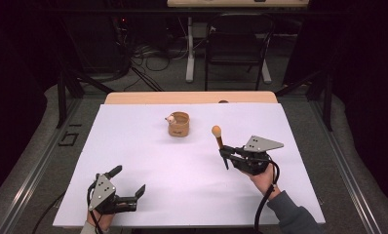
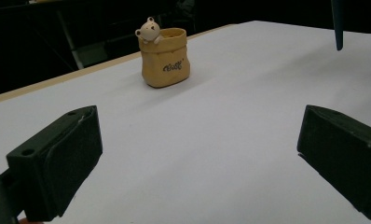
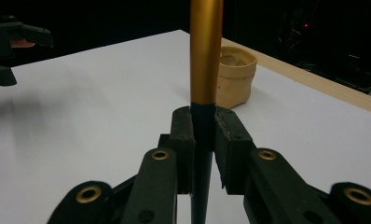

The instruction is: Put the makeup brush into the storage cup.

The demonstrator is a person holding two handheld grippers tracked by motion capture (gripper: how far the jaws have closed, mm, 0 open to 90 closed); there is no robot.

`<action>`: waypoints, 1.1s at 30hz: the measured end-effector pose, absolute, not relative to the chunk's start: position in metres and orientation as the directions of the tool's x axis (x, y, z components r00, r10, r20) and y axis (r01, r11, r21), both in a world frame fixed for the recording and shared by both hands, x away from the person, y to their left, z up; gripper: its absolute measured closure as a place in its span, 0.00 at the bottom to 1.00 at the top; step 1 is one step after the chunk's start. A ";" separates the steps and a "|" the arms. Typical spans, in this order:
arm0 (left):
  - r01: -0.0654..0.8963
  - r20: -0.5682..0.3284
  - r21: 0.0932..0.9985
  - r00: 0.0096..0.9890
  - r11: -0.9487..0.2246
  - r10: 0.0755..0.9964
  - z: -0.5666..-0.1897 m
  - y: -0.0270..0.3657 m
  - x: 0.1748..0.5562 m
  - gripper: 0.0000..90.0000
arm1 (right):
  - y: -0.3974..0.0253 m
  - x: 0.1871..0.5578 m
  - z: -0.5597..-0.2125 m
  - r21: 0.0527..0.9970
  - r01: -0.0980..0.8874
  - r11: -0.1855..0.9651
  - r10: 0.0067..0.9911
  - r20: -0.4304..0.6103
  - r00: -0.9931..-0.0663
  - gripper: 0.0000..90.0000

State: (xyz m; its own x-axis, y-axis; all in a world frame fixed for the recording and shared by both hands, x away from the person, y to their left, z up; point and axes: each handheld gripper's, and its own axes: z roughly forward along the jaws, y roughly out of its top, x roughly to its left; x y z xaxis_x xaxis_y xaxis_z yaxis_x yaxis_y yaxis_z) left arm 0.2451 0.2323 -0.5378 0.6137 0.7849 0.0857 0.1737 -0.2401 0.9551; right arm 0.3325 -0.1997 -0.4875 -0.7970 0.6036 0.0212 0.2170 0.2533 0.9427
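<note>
- Between the right tool's (image 3: 203,135) jaws: a brush (image 1: 218,137), clenched on its dark lower handle, gold shaft upright, round tip on top, lifted clear of the tabletop (image 1: 182,195).
- Bear-trimmed cup (image 1: 178,124) stands well apart, toward the far edge; nothing visible inside it.
- Left tool (image 1: 126,187) released, jaws wide, resting low at the near left corner.
- Judgement: pickup done; carrying and dropping the brush into the cup remain.

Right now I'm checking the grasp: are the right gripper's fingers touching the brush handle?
Touching. The right gripper view shows the fingers pressed against both sides of the brush handle, with no gap.
</note>
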 end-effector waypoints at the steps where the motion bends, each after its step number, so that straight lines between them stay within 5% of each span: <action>1: 0.175 0.085 0.955 0.613 -0.240 0.785 -0.538 0.232 0.245 0.00 | -0.199 0.333 -0.487 0.944 0.219 0.247 0.602 0.027 -0.798 0.87; 33: 0.165 0.079 0.959 0.620 -0.229 0.781 -0.535 0.218 0.259 0.00 | -0.169 0.335 -0.492 0.950 0.217 0.224 0.573 0.052 -0.818 0.87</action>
State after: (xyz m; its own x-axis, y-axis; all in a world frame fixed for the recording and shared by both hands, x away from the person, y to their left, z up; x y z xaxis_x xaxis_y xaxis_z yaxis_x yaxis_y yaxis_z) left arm 0.2593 0.2179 -0.5351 0.6200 0.7806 0.0793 0.1652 -0.2287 0.9594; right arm 0.3354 -0.1691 -0.4922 -0.8177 0.5734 0.0516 0.2172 0.2243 0.9500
